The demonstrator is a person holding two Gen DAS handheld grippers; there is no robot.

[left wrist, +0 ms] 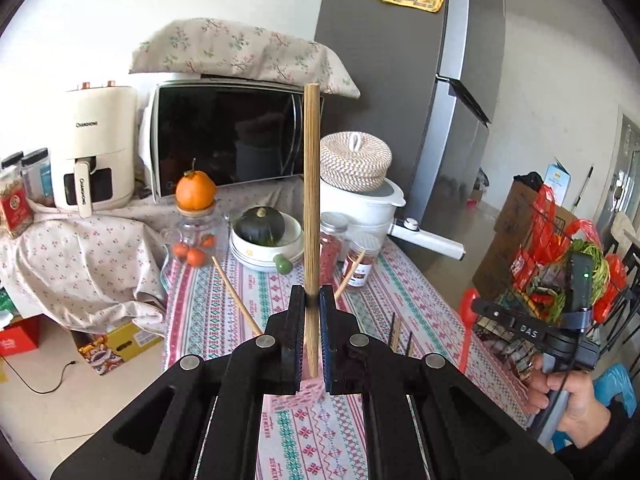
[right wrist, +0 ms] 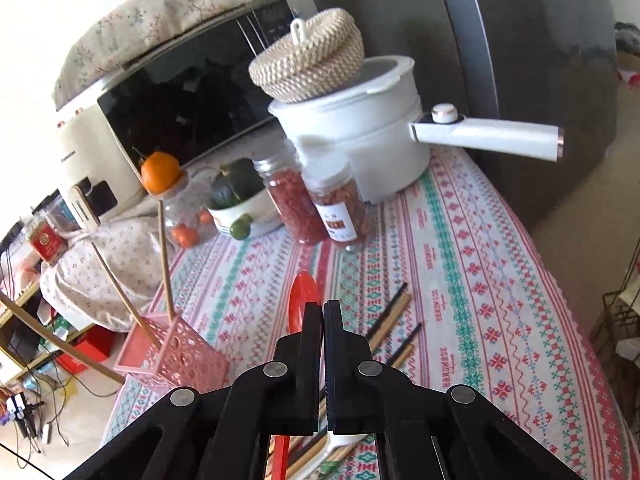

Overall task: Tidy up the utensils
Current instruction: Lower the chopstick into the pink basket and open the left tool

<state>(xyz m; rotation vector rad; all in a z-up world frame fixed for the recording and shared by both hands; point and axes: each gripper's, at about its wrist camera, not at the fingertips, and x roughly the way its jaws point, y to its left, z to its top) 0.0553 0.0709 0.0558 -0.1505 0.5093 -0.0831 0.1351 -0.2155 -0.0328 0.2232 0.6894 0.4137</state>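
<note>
My left gripper (left wrist: 311, 300) is shut on a wooden chopstick (left wrist: 311, 184) and holds it upright above the pink utensil basket (left wrist: 310, 394), whose top shows between the fingers. In the right wrist view the pink basket (right wrist: 176, 356) stands on the patterned tablecloth with two wooden chopsticks (right wrist: 165, 256) leaning in it. A third chopstick (right wrist: 60, 344) crosses at lower left. My right gripper (right wrist: 322, 308) is shut and holds nothing I can see. It hovers over a red spoon (right wrist: 302, 300) and loose dark and wooden chopsticks (right wrist: 390, 320) lying on the cloth.
At the back of the table stand a white pot (right wrist: 360, 132) with a woven lid, two spice jars (right wrist: 320, 204), a bowl with a green squash (left wrist: 262, 226), a jar topped by an orange (left wrist: 195, 192), a microwave (left wrist: 228, 140) and an air fryer (left wrist: 96, 144). A grey fridge (left wrist: 440, 100) stands right.
</note>
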